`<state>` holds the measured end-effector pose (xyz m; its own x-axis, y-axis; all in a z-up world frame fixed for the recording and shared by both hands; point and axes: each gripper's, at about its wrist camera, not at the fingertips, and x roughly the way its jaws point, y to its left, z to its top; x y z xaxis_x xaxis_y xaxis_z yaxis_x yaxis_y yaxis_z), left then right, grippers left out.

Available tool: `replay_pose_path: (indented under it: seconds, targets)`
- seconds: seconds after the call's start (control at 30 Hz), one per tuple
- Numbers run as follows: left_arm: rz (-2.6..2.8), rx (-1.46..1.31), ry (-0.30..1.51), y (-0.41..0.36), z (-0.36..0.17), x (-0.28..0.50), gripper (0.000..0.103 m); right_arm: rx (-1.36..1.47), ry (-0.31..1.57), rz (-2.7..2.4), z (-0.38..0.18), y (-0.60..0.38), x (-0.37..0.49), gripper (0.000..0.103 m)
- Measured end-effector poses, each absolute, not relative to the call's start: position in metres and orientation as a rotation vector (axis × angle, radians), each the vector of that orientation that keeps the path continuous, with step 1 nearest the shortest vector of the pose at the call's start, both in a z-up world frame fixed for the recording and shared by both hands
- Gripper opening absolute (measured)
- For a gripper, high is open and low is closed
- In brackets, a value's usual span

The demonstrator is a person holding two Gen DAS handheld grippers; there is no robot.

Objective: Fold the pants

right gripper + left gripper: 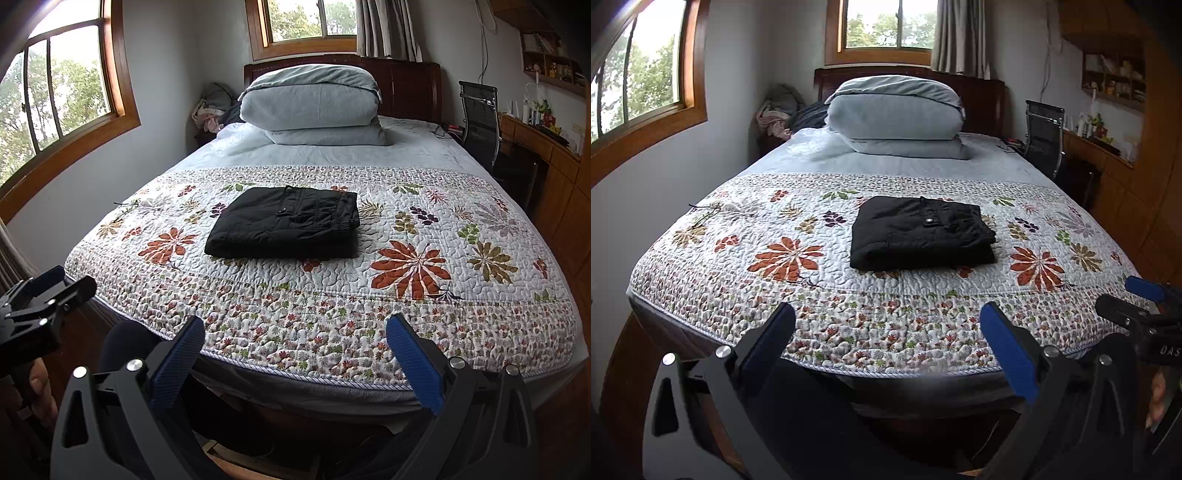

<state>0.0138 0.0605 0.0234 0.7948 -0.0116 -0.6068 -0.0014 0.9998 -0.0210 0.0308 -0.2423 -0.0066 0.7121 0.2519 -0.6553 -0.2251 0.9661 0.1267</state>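
Note:
Black pants (pixel 921 233) lie folded into a compact rectangle on the floral quilt (pixel 798 236), near the middle of the bed; they also show in the right wrist view (pixel 284 228). My left gripper (pixel 888 314) is open and empty, held back at the foot of the bed, well short of the pants. My right gripper (pixel 295 328) is open and empty too, beside it at the foot edge. The right gripper shows at the right edge of the left wrist view (pixel 1145 306), and the left gripper at the left edge of the right wrist view (pixel 48 295).
Stacked grey pillows (pixel 894 118) lie at the head of the bed against a dark headboard (pixel 982 99). A wall with a window (pixel 639 85) runs along the left. A black chair (pixel 1043 136) and a wooden desk (pixel 1100 155) stand to the right.

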Motion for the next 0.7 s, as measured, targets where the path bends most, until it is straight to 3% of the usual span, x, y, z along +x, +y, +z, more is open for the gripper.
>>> replay_pose_path:
  seconds: [0.7]
  targets:
    - [-0.001,-0.048,0.663,0.0664,0.0259,0.0144,0.099,0.033,0.729,0.265,-0.0061,-0.2437,0.0316,0.099]
